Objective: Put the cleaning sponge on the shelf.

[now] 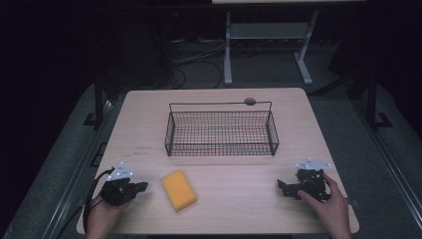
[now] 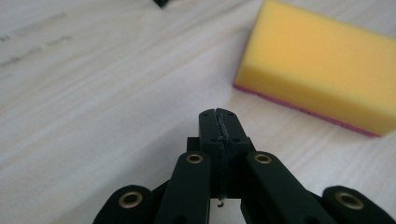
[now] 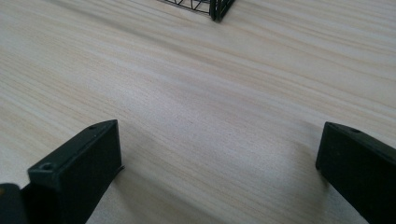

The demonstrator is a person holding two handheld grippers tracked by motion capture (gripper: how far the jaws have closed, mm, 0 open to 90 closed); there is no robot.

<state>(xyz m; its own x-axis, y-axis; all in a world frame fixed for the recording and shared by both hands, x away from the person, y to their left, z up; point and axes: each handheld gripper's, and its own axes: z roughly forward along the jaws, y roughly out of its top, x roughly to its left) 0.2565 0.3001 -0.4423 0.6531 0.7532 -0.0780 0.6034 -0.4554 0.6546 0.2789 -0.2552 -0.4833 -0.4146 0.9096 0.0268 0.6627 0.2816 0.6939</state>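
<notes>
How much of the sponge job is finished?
Nothing looks done yet. The yellow sponge lies flat on the table, outside the wire basket, which has nothing in it. The left gripper is beside the sponge, shut on nothing; the right gripper rests open, apart from it. Probably left: grasping the sponge and putting it in the basket.

Cut off at the edges
Ahead-right of the closed left tongs (image 2: 219, 114), the yellow sponge (image 2: 322, 70) runs off frame; the wire basket (image 3: 210, 7) shows one corner.
</notes>
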